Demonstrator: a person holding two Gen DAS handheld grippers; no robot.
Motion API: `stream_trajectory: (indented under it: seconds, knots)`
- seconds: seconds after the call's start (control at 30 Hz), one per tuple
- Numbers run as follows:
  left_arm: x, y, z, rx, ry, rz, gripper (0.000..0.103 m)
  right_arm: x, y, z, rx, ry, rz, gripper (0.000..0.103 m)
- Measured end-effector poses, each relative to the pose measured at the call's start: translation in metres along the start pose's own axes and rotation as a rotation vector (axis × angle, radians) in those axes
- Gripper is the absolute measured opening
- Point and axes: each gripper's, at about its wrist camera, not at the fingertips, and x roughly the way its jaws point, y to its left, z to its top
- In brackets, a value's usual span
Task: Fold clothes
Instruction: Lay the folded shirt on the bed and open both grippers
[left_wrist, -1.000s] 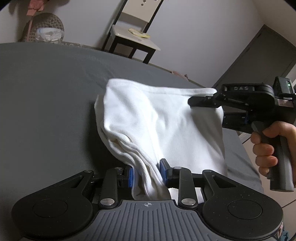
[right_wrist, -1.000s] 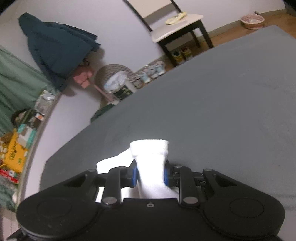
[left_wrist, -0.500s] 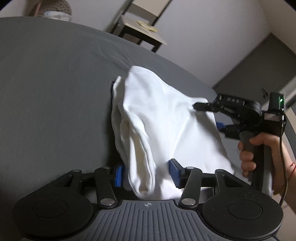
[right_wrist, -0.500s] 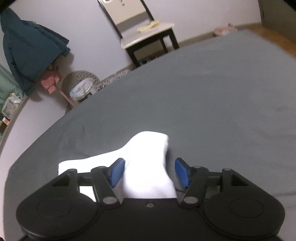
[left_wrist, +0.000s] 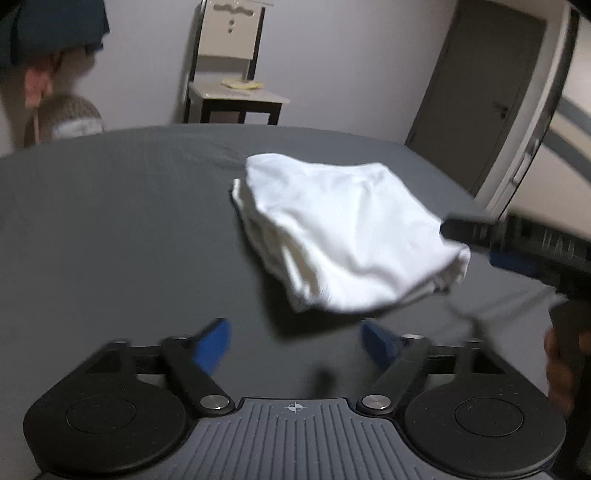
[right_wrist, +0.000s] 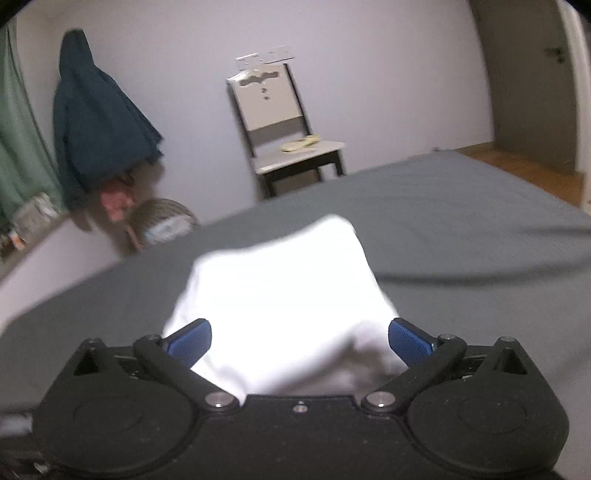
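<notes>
A folded white garment lies in a loose bundle on the grey bed. My left gripper is open and set back from the garment's near edge, with nothing between its blue pads. At the garment's right corner is my right gripper, blurred and held by a person's hand. In the right wrist view the right gripper is open, its blue pads spread wide on either side of the white garment. I cannot tell whether the cloth touches them.
A chair with a yellow item on its seat stands against the far wall. A wicker basket and a hanging dark blue jacket are at the left. A grey door is at the right. Bare grey bed surrounds the garment.
Both grippers have gone from shut on the garment to wide open. The left gripper has drawn back from the cloth, which now rests on the bed in a bundle.
</notes>
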Motion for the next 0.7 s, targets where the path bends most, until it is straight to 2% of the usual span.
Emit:
stream_trajectory:
  seconds: [0.1,0.2,0.33,0.37,0.4,0.57,0.63,0.7]
  knots:
    - [-0.01,0.001,-0.016,0.046,-0.008,0.045,0.09,-0.008,0.015,-0.036,-0.078,-0.043,-0.082,0.103]
    - [-0.007,0.005,-0.026,0.077,0.014,0.095,0.09,-0.004,0.023,-0.055,-0.142,-0.031,-0.1,0.103]
    - [-0.009,0.002,-0.039,0.153,-0.008,0.143,0.091,0.0,0.02,-0.061,-0.14,-0.024,-0.133,0.103]
    - [-0.01,0.001,-0.041,0.175,-0.018,0.154,0.094,-0.001,0.019,-0.062,-0.146,-0.027,-0.139,0.103]
    - [-0.009,0.001,-0.042,0.173,-0.02,0.172,0.103,-0.001,0.018,-0.063,-0.147,-0.027,-0.144,0.103]
    - [-0.007,0.003,-0.047,0.148,-0.067,0.19,0.103,0.005,0.012,-0.067,-0.121,0.009,-0.168,0.103]
    - [-0.002,0.002,-0.044,0.149,-0.072,0.188,0.103,0.004,0.013,-0.066,-0.116,0.005,-0.164,0.103]
    - [0.004,0.0,-0.041,0.15,-0.077,0.187,0.103,-0.005,0.015,-0.064,-0.115,-0.035,-0.139,0.103]
